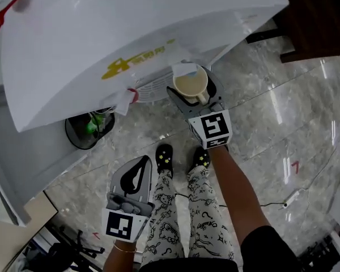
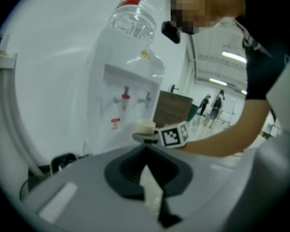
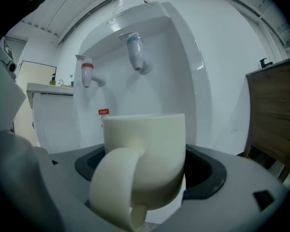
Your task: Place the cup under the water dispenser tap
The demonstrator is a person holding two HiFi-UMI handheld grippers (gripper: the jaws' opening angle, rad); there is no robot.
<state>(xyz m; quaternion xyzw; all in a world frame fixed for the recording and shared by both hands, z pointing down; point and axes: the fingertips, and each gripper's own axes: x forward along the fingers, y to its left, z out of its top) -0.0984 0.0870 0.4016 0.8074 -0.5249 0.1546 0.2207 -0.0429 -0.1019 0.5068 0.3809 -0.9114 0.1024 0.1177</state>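
- Pinching the cream cup (image 1: 191, 85) by its sides, the right tongs (image 1: 191, 89) held it upright just in front of the water dispenser (image 1: 102, 38), with the handle turned back toward the person.
- Seen from the right gripper view, the cup (image 3: 145, 149) sat between the jaws of the right tongs (image 3: 145, 175), lower than the dispenser's two taps and out in front of them.
- The blue tap (image 3: 135, 50) stood above and behind the cup, and the red tap (image 3: 89, 74) was to that tap's left on the water dispenser (image 3: 183, 66).
- From the head view, the cup hung just beside the white grille (image 1: 153, 88) at the dispenser's foot.
- The left tongs (image 1: 143, 162) were held low and well back from the water dispenser, beside the person's legs (image 1: 181, 220), with their jaws pressed together on nothing.
- In the left gripper view, the left tongs (image 2: 150, 197) pointed toward the water dispenser (image 2: 118, 124), whose clear bottle (image 2: 135, 18) stood on top.
- A dark bin (image 1: 89, 128) stood on the marble floor (image 1: 260, 123), close against the dispenser's side.
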